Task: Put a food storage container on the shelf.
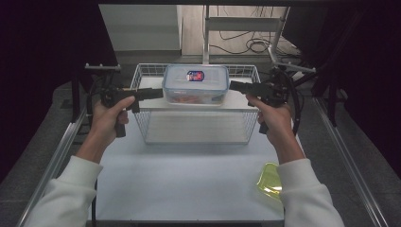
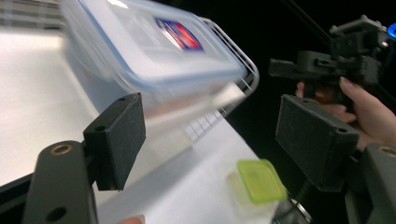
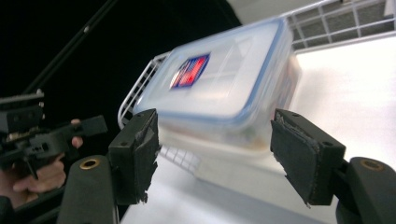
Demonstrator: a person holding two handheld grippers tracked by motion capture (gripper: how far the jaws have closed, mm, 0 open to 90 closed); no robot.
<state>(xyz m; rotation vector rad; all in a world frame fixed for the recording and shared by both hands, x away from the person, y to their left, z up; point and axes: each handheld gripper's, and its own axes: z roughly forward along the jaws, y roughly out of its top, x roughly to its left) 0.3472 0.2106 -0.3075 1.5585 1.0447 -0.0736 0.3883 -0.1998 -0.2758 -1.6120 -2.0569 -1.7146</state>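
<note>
A clear lidded box (image 1: 195, 84) with a blue rim and a red-and-blue label stands on a white shelf board (image 1: 236, 106) laid across a wire basket (image 1: 150, 68). My left gripper (image 1: 157, 93) is level with the box's left side, my right gripper (image 1: 235, 86) with its right side. In the left gripper view the open jaws (image 2: 217, 135) frame the blurred box (image 2: 154, 46) ahead, and nothing lies between the pads. My right gripper (image 3: 219, 154) is likewise open, with the box (image 3: 224, 79) just beyond its pads. I cannot tell whether either gripper touches the box.
A small container with a yellow-green lid (image 1: 270, 179) lies on the white table (image 1: 189, 175) at the front right, beside the person's right sleeve; it is also in the left gripper view (image 2: 259, 181). Metal rails run along both table sides. Cables lie on the floor behind.
</note>
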